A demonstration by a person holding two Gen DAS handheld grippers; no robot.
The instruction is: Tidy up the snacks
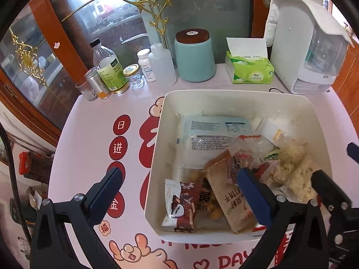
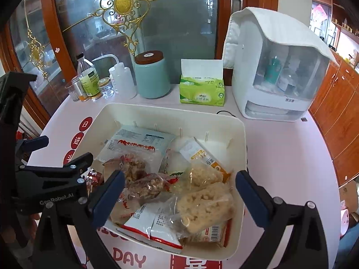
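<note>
Both the left hand-held gripper [image 1: 181, 192] and the right hand-held gripper [image 2: 179, 198] hung with jaws spread apart, gripping nothing, over the cream bin [image 2: 240, 134] on the table [image 2: 280, 157], where the snack packets [image 2: 202, 204] lay piled.

Smooth plastic bin [image 1: 235, 94], crinkly glossy wrappers [image 2: 202, 204]

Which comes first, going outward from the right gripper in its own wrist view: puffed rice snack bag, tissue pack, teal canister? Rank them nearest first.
From the right gripper:
1. Puffed rice snack bag, in the bin, between the fingers.
2. Tissue pack, behind the bin, centre.
3. Teal canister, back left, only slightly farther than the tissues.
</note>
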